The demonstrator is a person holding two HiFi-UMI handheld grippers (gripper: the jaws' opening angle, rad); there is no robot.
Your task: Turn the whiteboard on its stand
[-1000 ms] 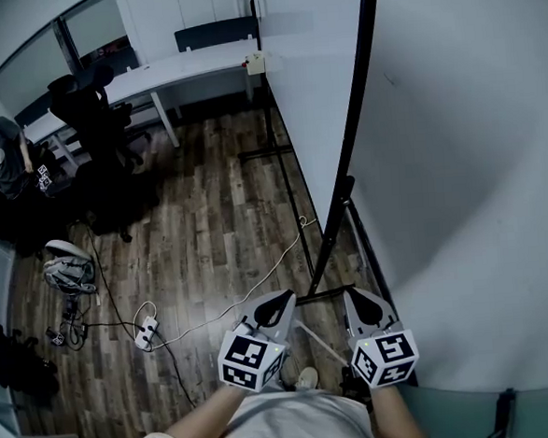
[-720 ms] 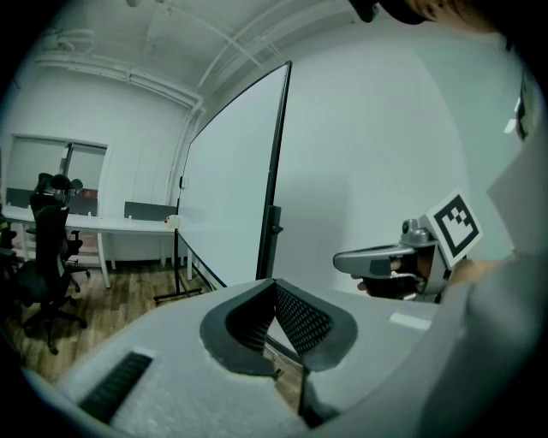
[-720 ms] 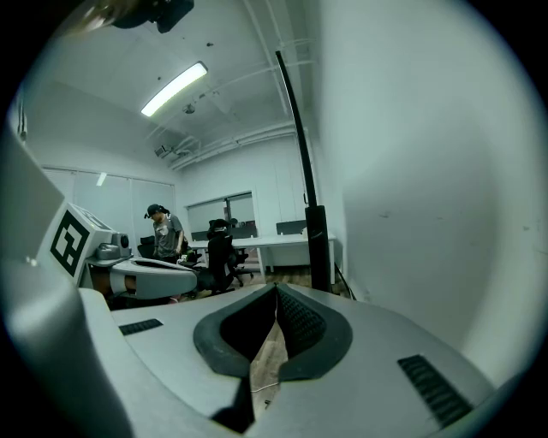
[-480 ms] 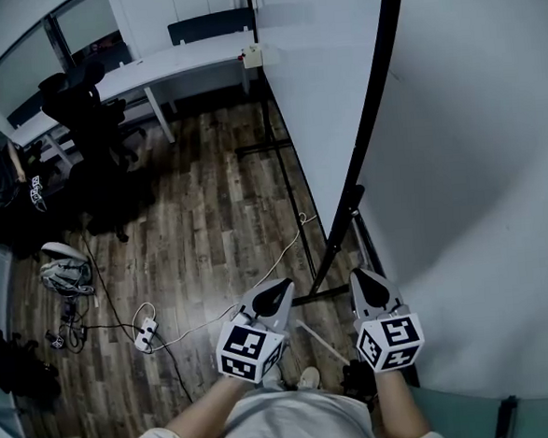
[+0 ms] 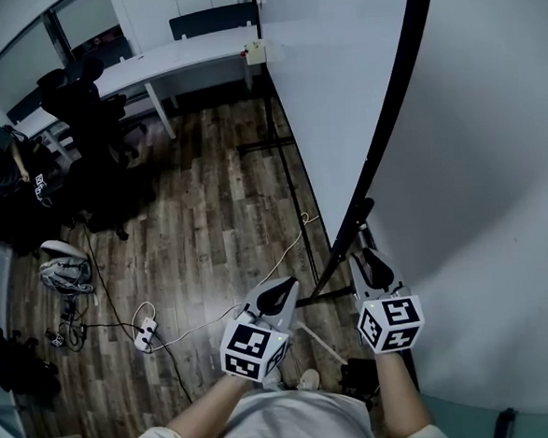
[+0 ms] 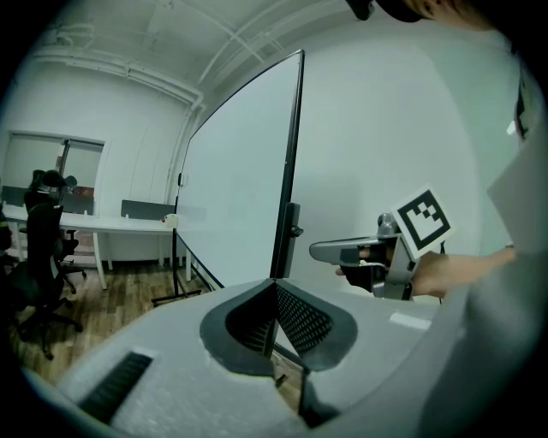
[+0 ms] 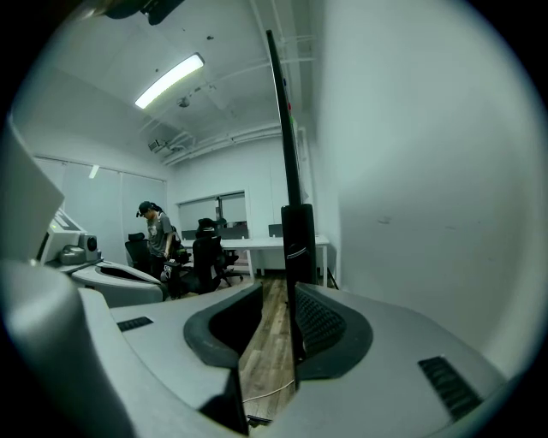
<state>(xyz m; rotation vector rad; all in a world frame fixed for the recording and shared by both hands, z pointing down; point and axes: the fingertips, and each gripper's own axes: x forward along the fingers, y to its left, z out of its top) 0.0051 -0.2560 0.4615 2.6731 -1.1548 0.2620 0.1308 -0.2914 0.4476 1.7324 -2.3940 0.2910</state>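
Loosening | right fingers (image 7: 332,329) have just been spreading, whiteboard frame (image 7: 297,235) between, ungripped | left fingers (image 6: 301,321) together, empty

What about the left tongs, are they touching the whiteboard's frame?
Apart. Head view shows floor between the left tongs and the whiteboard's frame.

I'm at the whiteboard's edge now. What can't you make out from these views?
1. Right gripper: fingers have just been opening with the whiteboard's black edge between them; right gripper view, dark on dark, so contact with the right finger is unclear.
2. Pivot bracket: head view, too small to tell locked or loose.
3. Stand's near foot: head view, partly behind the right gripper.
4. Board's wall-side face: hidden by the board itself, every view.
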